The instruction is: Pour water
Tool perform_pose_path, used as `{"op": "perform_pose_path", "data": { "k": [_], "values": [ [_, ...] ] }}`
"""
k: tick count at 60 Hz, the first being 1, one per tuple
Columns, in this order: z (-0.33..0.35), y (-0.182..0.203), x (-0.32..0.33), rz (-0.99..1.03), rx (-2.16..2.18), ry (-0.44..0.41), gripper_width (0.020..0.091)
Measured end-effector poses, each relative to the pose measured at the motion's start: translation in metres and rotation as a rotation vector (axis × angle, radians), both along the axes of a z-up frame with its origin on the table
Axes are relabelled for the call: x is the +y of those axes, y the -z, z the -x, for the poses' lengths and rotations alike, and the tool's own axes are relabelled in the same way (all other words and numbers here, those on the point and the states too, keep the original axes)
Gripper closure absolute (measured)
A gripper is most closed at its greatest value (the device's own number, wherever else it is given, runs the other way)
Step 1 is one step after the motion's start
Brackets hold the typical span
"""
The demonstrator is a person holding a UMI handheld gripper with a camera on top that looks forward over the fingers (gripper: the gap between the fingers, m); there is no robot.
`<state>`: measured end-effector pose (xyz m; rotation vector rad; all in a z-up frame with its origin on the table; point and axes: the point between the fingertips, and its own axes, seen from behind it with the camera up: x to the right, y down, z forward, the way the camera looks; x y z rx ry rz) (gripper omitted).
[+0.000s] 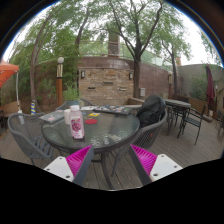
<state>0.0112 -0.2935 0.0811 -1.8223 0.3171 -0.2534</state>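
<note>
A clear plastic bottle [76,122] with a pale cap and a pink label stands upright on a round glass patio table [105,128]. Just left of the bottle a small white cup [68,115] seems to stand; I cannot make it out well. A small red thing [92,121] lies on the glass to the bottle's right. My gripper [112,160] is open, its magenta pads [80,160] wide apart with nothing between them. It hangs well short of the table, and the bottle is beyond the left finger.
Metal mesh chairs [146,130] ring the table, one with a dark bag [152,108] on it. A second table with chairs [185,108] stands at the right. Behind are a brick outdoor fireplace [105,78], trees and a wooden deck floor [190,148].
</note>
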Motion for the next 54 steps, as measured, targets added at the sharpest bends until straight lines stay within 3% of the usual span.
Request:
{"op": "perform_pose_path", "data": {
  "k": [12, 19, 26, 48, 50, 52, 54],
  "values": [
    [0.021, 0.001, 0.023, 0.005, -0.002, -0.05, 0.028],
    [0.054, -0.001, 0.067, -0.055, -0.043, -0.154, 0.0271],
    [0.083, 0.001, 0.12, -0.133, -0.04, -0.199, 0.0272],
    [0.103, 0.013, 0.269, -0.184, -0.111, -0.133, 0.0272],
    [0.104, 0.017, 0.273, -0.172, -0.1, -0.128, 0.0359],
    [0.099, 0.023, 0.273, -0.148, -0.097, -0.106, 0.0565],
    [0.097, 0.019, 0.273, -0.162, -0.088, -0.095, 0.0563]
  ]
}}
